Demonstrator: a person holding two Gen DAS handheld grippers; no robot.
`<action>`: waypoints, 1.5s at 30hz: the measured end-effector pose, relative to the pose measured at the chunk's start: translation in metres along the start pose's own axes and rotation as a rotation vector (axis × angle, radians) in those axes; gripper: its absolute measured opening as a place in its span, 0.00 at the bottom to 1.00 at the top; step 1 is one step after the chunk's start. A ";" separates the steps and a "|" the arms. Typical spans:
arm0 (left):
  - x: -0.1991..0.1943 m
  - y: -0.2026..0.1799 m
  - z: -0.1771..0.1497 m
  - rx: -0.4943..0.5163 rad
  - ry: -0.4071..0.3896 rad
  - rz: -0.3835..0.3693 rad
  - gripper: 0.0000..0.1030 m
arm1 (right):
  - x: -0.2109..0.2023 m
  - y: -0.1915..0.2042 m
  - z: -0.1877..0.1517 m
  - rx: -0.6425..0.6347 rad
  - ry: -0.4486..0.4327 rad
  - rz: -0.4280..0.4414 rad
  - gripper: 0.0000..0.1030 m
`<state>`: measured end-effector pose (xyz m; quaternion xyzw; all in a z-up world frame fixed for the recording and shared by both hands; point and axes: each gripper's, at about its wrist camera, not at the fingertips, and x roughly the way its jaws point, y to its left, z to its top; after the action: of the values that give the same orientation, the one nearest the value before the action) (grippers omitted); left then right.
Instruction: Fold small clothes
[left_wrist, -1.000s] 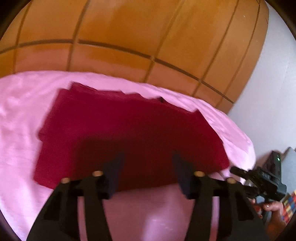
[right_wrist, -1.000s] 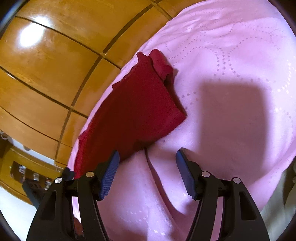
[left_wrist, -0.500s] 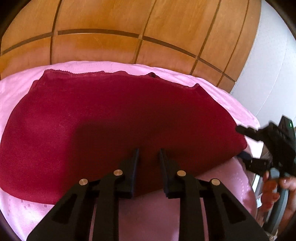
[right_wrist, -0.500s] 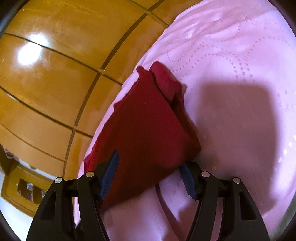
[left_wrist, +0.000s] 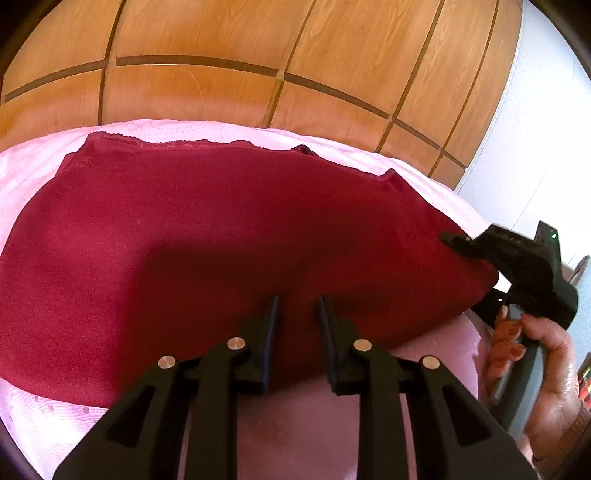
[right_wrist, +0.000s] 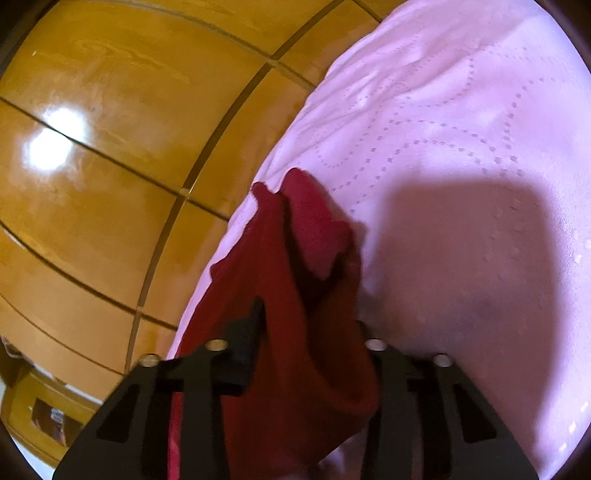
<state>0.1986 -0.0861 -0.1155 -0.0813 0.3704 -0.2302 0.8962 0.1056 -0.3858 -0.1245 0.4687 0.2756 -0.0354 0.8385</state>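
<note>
A dark red garment (left_wrist: 207, 236) lies spread on a pink bedspread (left_wrist: 48, 424). My left gripper (left_wrist: 295, 306) sits at its near edge with the jaws narrowed around the cloth; a small gap still shows between them. My right gripper (right_wrist: 310, 317) is at the garment's (right_wrist: 295, 332) right end, which rises bunched between its fingers and covers the right fingertip. In the left wrist view the right gripper (left_wrist: 476, 254) reaches the cloth's right corner, held by a hand.
A glossy wooden panelled wall (left_wrist: 229, 74) runs behind the bed. A pale wall (left_wrist: 532, 140) stands at the right. The pink bedspread (right_wrist: 461, 147) stretches wide to the right of the garment.
Both grippers moved forward onto the garment. The left jaws went from wide open to nearly together at its near edge. The right jaws closed in and the cloth's right end lifted between them.
</note>
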 end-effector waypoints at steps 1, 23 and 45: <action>0.000 0.000 0.000 0.001 -0.001 0.000 0.21 | 0.000 -0.005 -0.001 0.002 -0.016 0.019 0.18; -0.053 0.041 0.016 -0.094 -0.062 0.020 0.60 | 0.008 -0.003 0.000 -0.034 -0.011 0.037 0.16; -0.111 0.176 -0.019 -0.397 -0.097 0.247 0.77 | -0.027 0.154 -0.019 -0.371 -0.065 0.084 0.15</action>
<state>0.1784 0.1219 -0.1157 -0.2209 0.3718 -0.0372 0.9009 0.1233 -0.2896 -0.0005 0.3160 0.2303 0.0358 0.9197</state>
